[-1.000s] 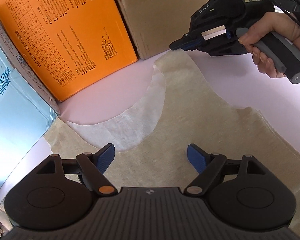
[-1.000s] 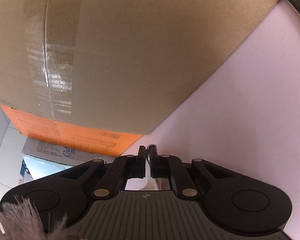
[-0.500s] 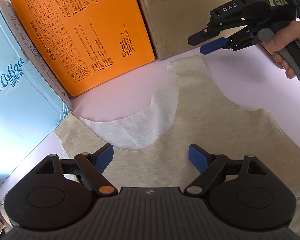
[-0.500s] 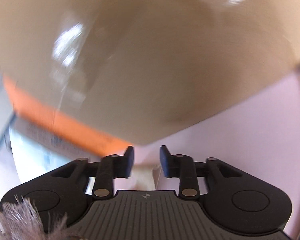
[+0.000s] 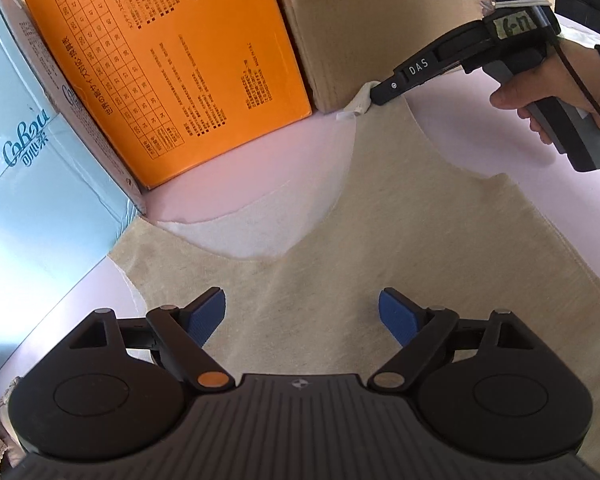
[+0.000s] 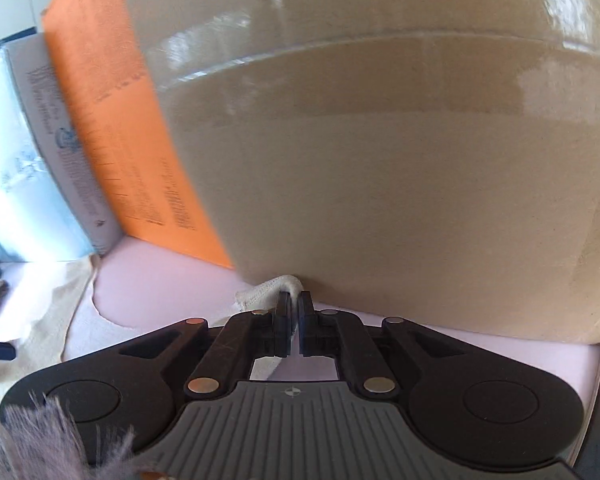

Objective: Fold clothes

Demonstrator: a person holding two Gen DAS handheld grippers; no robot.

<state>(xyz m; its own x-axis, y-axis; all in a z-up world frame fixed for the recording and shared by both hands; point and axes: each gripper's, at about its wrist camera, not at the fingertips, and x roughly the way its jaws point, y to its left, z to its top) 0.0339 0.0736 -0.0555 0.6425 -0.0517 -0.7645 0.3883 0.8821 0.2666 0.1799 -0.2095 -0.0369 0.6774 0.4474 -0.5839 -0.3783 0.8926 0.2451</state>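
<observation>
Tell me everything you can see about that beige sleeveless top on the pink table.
The beige sleeveless knit top lies flat on the pink table, with a scooped neckline showing a paler inner layer. Its far shoulder strap, close to the brown cardboard box, is pinched in the shut right hand-held gripper. The open left hand-held gripper hovers over its body.

The left wrist camera looks steeply down from above the beige garment [image 5: 400,216] toward the desk's [image 5: 236,184] box-lined far edge, while the right wrist camera sits low and close against the cardboard box [image 6: 380,160], both views sharing the orange box [image 5: 168,60] and garment strap.
</observation>
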